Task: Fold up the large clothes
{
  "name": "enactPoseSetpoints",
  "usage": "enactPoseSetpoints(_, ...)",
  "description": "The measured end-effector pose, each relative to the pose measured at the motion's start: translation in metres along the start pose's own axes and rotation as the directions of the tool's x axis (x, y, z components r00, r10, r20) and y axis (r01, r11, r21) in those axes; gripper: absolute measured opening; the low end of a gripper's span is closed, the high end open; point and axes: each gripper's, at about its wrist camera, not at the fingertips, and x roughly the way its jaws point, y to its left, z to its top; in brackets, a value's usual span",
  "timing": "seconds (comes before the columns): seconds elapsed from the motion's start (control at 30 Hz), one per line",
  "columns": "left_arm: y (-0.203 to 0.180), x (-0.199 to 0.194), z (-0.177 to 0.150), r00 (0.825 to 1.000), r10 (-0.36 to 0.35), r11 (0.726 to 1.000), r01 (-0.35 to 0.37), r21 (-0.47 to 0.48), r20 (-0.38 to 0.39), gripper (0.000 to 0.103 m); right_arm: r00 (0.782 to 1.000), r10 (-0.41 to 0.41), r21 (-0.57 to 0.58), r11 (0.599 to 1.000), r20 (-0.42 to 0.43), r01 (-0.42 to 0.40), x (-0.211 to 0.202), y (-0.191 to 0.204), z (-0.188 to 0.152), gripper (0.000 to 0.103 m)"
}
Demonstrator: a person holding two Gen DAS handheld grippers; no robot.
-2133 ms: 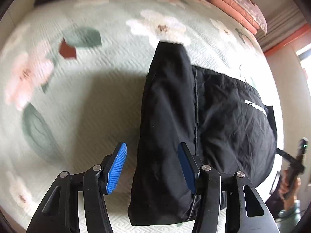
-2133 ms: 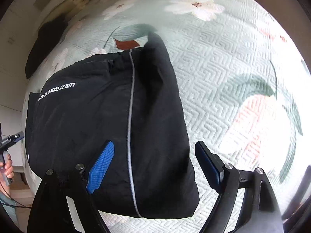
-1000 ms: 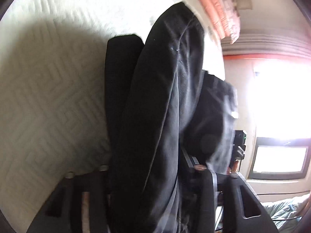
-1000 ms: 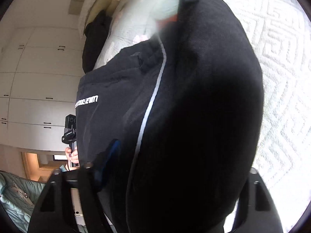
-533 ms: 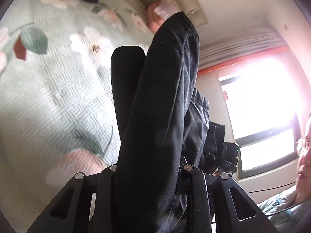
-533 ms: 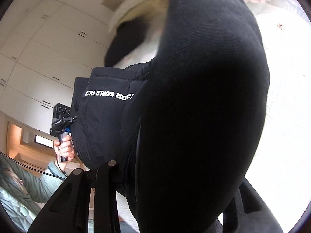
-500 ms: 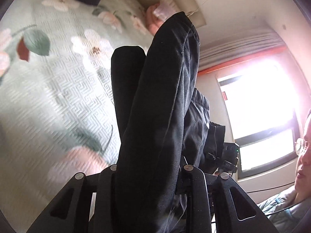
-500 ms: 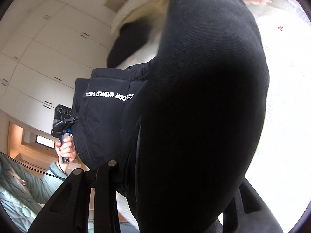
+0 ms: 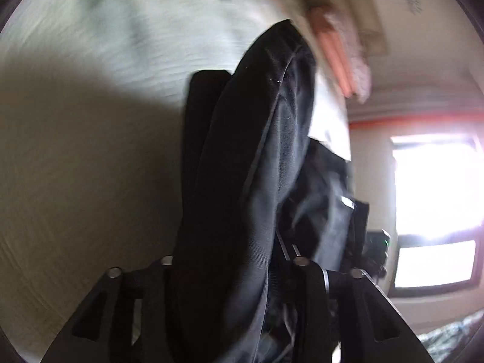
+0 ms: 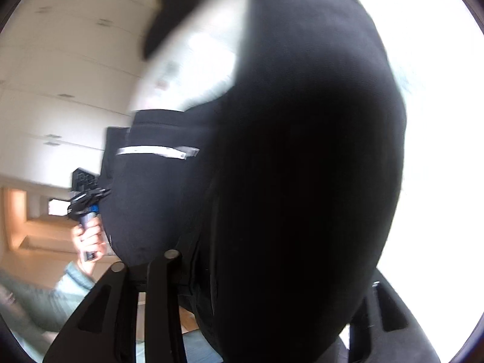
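Bed: the bedspread (image 9: 127, 69), pale green with a floral print, fills the upper left of your left wrist view, blurred and partly in shadow.
Garment: the black garment (image 9: 242, 181) hangs off the bed, bunched thick between the fingers of both your grippers; in the right wrist view it (image 10: 302, 166) covers most of the picture.
Wardrobe: white cabinet doors (image 10: 60, 75) stand behind the garment on the left of the right wrist view.
Window: a bright window (image 9: 435, 205) glares at the right edge of the left view.
Bedding stack: folded pink bedding (image 9: 341, 57) sits at the far end of the bed.
Left gripper: your left gripper (image 9: 230, 269) is clamped on a fold of the garment; its jaws have just been opening a little, cloth packed between them.
Right gripper: your right gripper (image 10: 272, 275) grips another thick fold; jaws likewise just opened somewhat, fabric filling the gap.
Left hand: it (image 10: 89, 239) shows in the right view, wrapped round the gripper handle, a pale green sleeve (image 10: 51, 296) below.
Writing: a white line of print (image 10: 157, 151) crosses the garment; too blurred to read.
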Motion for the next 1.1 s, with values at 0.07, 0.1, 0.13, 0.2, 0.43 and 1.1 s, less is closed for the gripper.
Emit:
enactPoseSetpoints(0.07, 0.044, 0.004, 0.005, 0.993, -0.120, 0.981, 0.118, -0.153, -0.004, 0.057, 0.994, 0.102, 0.124, 0.987, 0.036, -0.106, -0.010, -0.030, -0.004, 0.061)
enactPoseSetpoints(0.1, 0.057, 0.002, 0.005, 0.987, -0.159, 0.965, 0.155, -0.211, 0.001, 0.057, 0.994, 0.100, 0.148, 0.983, 0.051, -0.106, -0.019, -0.038, -0.007, 0.061)
enactPoseSetpoints(0.13, 0.061, -0.003, 0.005, 0.986, -0.168, 0.960, 0.165, -0.226, 0.007, 0.057, 0.995, 0.080, 0.152, 0.984, 0.061, -0.088, -0.030, -0.042, -0.010, 0.061)
enactPoseSetpoints(0.2, 0.050, -0.026, 0.001, 0.996, -0.077, 0.981, 0.082, -0.174, 0.034, 0.057, 0.997, 0.013, 0.150, 0.988, 0.072, -0.024, -0.053, -0.044, -0.014, 0.065)
enactPoseSetpoints(0.43, -0.080, -0.091, -0.004, 0.916, 0.319, 0.926, -0.356, 0.126, 0.244, 0.056, 0.936, -0.286, -0.048, 0.952, 0.207, 0.301, -0.108, 0.044, 0.000, 0.067)
enactPoseSetpoints(1.1, -0.139, 0.007, -0.004, 0.822, 0.525, 0.771, -0.569, 0.286, 0.219, 0.061, 0.876, -0.481, -0.118, 0.869, 0.029, 0.481, 0.063, 0.128, 0.060, 0.076)
